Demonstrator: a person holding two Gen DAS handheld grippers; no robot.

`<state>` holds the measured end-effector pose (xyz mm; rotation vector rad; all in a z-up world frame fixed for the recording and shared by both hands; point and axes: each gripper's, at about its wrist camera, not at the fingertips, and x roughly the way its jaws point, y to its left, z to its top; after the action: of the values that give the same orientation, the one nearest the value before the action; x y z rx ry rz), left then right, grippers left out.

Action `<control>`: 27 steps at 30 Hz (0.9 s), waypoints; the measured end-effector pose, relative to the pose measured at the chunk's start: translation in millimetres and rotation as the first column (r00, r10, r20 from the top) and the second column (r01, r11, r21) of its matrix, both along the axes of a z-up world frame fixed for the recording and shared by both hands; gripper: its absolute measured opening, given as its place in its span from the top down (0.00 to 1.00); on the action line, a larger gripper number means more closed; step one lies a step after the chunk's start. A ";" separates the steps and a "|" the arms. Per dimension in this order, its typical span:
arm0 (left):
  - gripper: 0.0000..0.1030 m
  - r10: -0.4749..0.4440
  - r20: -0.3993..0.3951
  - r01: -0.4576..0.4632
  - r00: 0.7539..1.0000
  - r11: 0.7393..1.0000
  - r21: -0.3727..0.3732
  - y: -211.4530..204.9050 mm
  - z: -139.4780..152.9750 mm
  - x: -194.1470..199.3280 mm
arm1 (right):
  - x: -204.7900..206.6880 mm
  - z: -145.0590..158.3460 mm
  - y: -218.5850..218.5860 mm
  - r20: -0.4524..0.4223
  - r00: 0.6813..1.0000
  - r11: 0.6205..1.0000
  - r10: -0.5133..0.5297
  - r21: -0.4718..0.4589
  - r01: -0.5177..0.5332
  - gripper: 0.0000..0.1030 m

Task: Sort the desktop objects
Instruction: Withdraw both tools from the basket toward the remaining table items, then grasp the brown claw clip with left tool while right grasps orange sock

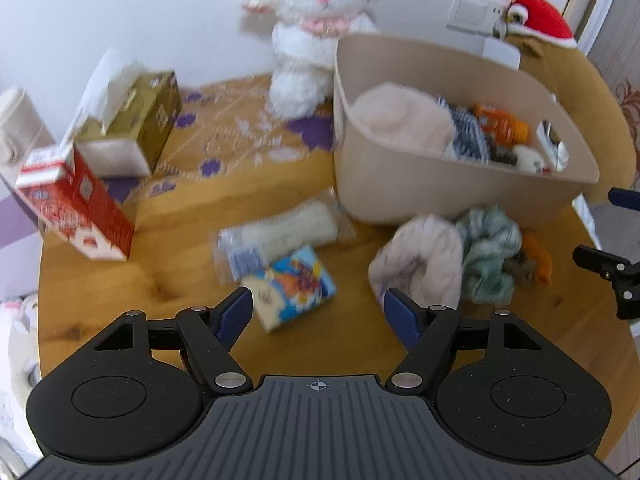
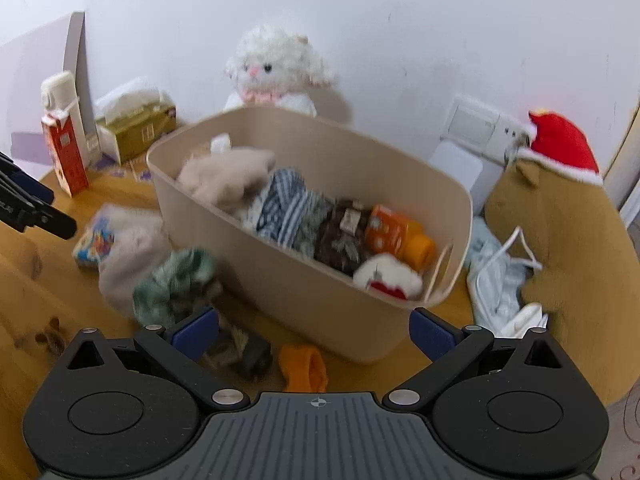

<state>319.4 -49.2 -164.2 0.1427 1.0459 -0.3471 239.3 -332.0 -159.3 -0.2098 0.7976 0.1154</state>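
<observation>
A beige bin [image 1: 400,184] [image 2: 280,280] on the wooden table holds soft items, striped cloth and an orange bottle [image 2: 400,236]. My left gripper [image 1: 318,312] hangs open just above a colourful small box [image 1: 294,288], which lies against a bagged white cloth [image 1: 280,232]. To the right lie a pale pink fuzzy item [image 1: 420,264], a teal fuzzy item [image 1: 488,252] [image 2: 176,280] and an orange piece [image 1: 540,258]. My right gripper [image 2: 314,330] is open above a dark fuzzy item [image 2: 244,352] and an orange piece [image 2: 304,368], in front of the bin.
A white plush lamb [image 1: 316,28] sits against the wall behind the bin. A red carton [image 1: 76,204], a gold tissue box [image 1: 136,124] and a white flask [image 2: 60,92] stand at the left. A brown plush with a red hat [image 2: 560,208] and pale cloth [image 2: 500,280] lie right.
</observation>
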 end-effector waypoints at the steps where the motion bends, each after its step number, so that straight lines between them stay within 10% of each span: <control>1: 0.28 0.000 -0.011 0.000 1.000 1.000 0.003 1.2 -3.4 -2.0 | -1.2 -4.2 -0.4 -0.014 1.000 1.000 0.005 -0.006 -0.005 0.00; 27: 0.28 -0.084 -0.243 0.108 0.966 0.990 0.086 -8.1 -65.3 -38.3 | -0.3 -84.6 -13.9 -0.218 0.974 0.993 0.061 -0.085 -0.082 0.00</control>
<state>281.1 -57.3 -229.5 0.2457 1.2987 -0.4072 239.0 -345.9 -243.9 -0.3191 1.0122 0.1709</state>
